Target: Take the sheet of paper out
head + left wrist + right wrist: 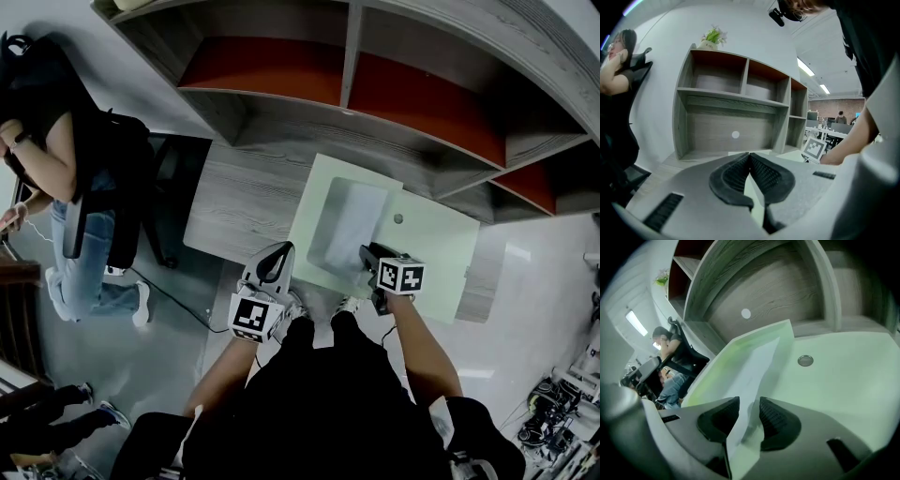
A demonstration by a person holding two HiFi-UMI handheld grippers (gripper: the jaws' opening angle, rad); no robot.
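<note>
A light green folder lies open on the desk, with a white sheet of paper inside it. In the right gripper view the folder's left cover stands raised beside the sheet. My right gripper is open, and the sheet's near corner runs loosely between its pads. In the head view it sits at the folder's near edge. My left gripper is shut, with a pale green strip of the folder's cover pinched between its pads. It is at the folder's near left edge.
A grey wooden shelf unit with red-backed compartments stands behind the desk. A metal snap button is on the folder's right half. A seated person and a black chair are at the left.
</note>
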